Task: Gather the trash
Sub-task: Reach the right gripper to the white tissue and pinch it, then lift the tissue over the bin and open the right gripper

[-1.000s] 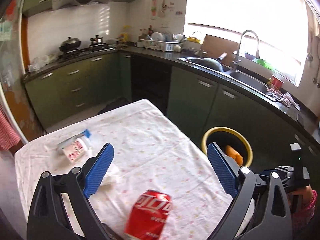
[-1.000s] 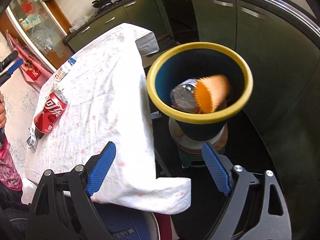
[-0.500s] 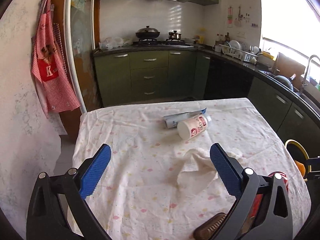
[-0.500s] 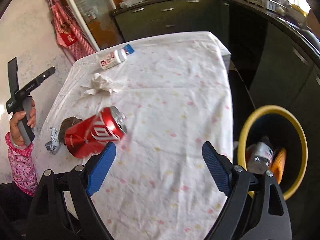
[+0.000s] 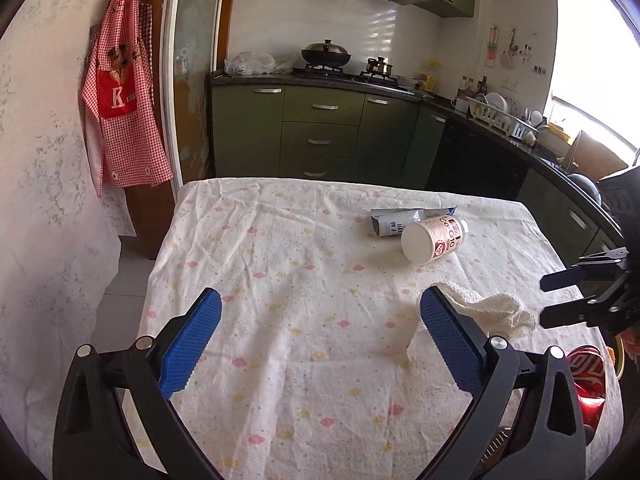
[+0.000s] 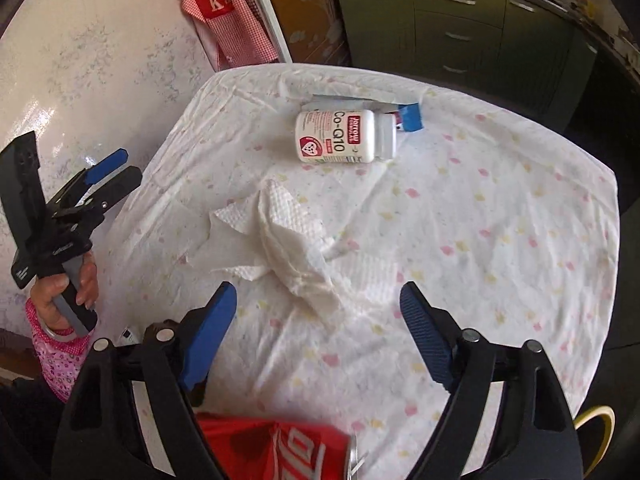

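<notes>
A table with a flowered cloth point(image 5: 280, 280) point(image 6: 500, 220) carries the trash. A crumpled white paper towel point(image 6: 292, 248) point(image 5: 496, 312) lies just ahead of my open, empty right gripper point(image 6: 318, 332). A white Co-Q10 bottle point(image 6: 344, 136) point(image 5: 434, 236) lies on its side beside a flattened tube point(image 5: 394, 222) point(image 6: 408, 116). A red cola can point(image 6: 276, 452) point(image 5: 586, 372) lies below the right gripper. My left gripper point(image 5: 320, 344) is open and empty over bare cloth; it also shows in the right wrist view point(image 6: 108, 176).
The yellow rim of the trash bin point(image 6: 592, 420) shows past the table's right edge. Green kitchen cabinets point(image 5: 320, 136) stand behind the table. A red checked apron point(image 5: 120, 104) hangs on the wall at left. A dark brush-like object point(image 5: 494, 446) lies near the can.
My right gripper has swung from over the bin to above the table and now hovers by the paper towel. My left gripper turned left, away from the can, then came closer to the table.
</notes>
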